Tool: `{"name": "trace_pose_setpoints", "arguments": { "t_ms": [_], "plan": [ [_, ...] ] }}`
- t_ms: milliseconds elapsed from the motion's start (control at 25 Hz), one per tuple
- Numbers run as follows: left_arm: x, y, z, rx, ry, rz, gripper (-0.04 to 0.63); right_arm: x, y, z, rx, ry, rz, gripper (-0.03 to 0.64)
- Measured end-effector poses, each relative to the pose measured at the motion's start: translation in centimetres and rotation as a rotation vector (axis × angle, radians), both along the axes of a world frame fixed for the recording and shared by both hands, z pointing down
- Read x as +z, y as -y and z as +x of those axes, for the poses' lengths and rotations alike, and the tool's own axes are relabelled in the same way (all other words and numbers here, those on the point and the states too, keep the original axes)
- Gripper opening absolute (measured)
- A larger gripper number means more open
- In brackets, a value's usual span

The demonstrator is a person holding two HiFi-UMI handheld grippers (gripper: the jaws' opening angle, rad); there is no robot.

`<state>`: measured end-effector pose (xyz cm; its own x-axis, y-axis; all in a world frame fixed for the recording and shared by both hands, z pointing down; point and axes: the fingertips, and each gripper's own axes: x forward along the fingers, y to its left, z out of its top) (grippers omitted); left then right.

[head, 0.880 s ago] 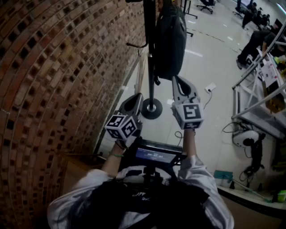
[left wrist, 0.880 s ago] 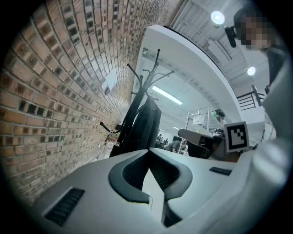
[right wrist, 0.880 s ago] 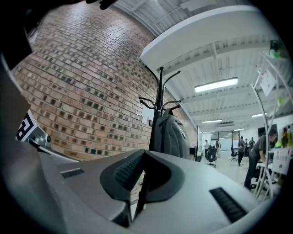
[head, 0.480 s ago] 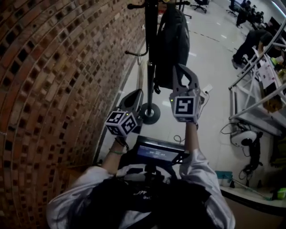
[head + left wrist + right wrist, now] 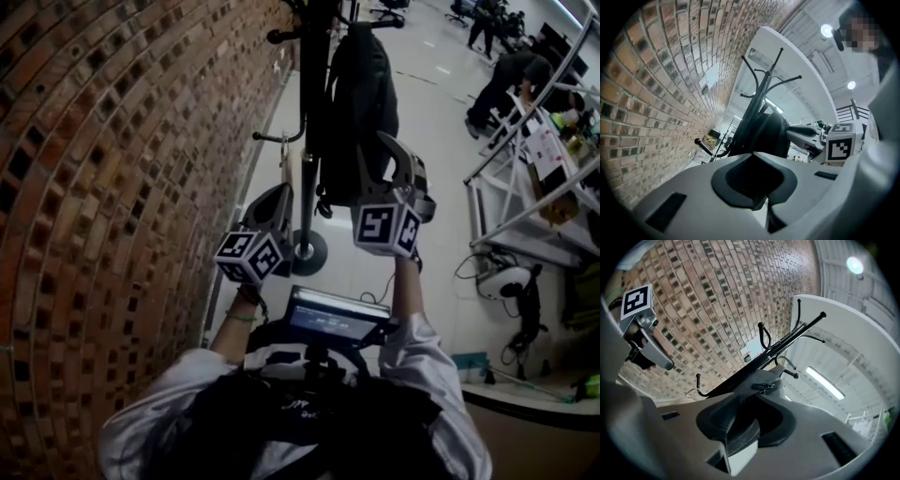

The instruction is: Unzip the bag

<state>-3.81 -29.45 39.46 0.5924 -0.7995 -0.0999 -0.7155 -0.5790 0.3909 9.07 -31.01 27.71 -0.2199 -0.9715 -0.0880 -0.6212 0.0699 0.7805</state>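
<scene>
Up at twelve o'clock in the head view, I counted one black bag [image 5: 356, 94] hanging on one coat stand [image 5: 312, 141], and two tongs below it. Against the frame before, the right gripper [image 5: 405, 169] had risen until its tips overlapped the bag's lower edge at four o'clock. The left gripper [image 5: 272, 211] had stayed beside the coat stand at seven o'clock. Through the left gripper view, its jaws sat pressed together on nothing, the bag beyond them at twelve. Through the right gripper view, the jaws stood slightly apart and empty, the bag just past their tips; I could not judge contact.
</scene>
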Motion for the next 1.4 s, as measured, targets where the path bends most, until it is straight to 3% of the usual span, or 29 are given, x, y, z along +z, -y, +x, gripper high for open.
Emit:
{"name": "trace_pose_setpoints", "arguments": {
  "t_ms": [160, 280, 560, 1080, 1400],
  "plan": [
    [0.3, 1.5, 0.5, 0.027, 0.005, -0.008, 0.009, -0.2, 0.7, 0.0, 0.057, -0.13, 0.027, 0.114],
    [0.8, 2.3, 0.9, 0.055, 0.006, -0.019, 0.009, -0.2, 0.8, 0.0, 0.065, -0.17, 0.038, 0.114],
    [1.3, 2.7, 2.6, 0.114, -0.02, -0.036, 0.009, -1.0, -0.6, -0.5, 0.038, -0.128, 0.106, 0.063],
    [1.6, 2.9, 1.1, 0.095, -0.033, -0.041, 0.009, -3.1, -2.5, -0.5, 0.07, -0.082, 0.247, 0.015],
    [1.9, 3.0, 0.7, 0.093, -0.034, -0.053, 0.009, -4.4, -2.0, 0.0, 0.022, -0.153, 0.154, 0.003]
  ]
}}
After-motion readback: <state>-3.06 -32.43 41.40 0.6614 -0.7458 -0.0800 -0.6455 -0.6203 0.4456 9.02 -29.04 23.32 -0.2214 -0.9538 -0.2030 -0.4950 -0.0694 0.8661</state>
